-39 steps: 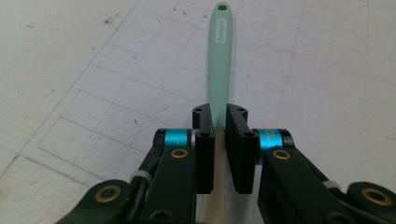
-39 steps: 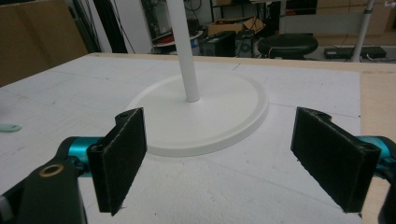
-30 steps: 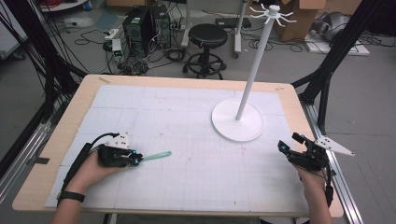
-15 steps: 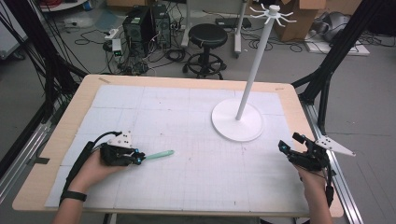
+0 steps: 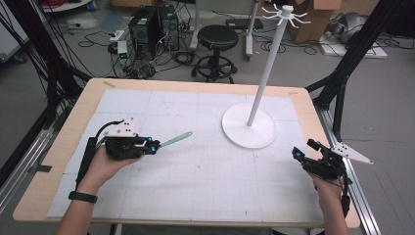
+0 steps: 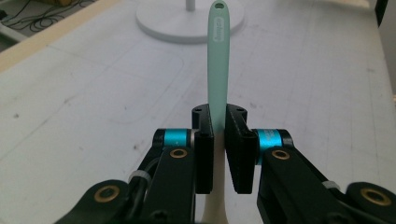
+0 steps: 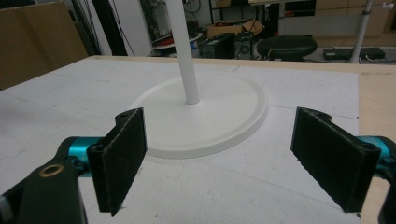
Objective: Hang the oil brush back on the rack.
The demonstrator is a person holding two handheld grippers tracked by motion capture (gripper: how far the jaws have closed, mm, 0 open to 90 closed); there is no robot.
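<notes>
My left gripper point(image 5: 155, 145) point(image 6: 218, 135) is shut on a mint-green utensil handle point(image 5: 175, 140) point(image 6: 218, 56), which sticks out toward the stand, lifted off the mat. In the left gripper view a pale part of the utensil runs down between the jaws out of sight. A white stand with a round base point(image 5: 249, 126) point(image 7: 205, 116) and a tall pole point(image 5: 266, 63) topped by hooks rises at the right of the mat. My right gripper point(image 5: 299, 154) point(image 7: 224, 158) rests near the table's right front edge, open and empty, facing the base.
A white gridded mat point(image 5: 195, 161) covers the wooden table point(image 5: 63, 161). Beyond the far edge stand a black stool point(image 5: 217, 41), computer cases point(image 5: 151, 24) and cables on the floor. Black frame legs flank the table on both sides.
My left hand has lifted with the green utensil in its jaws and moved slightly toward the stand. The right hand has stayed put.
</notes>
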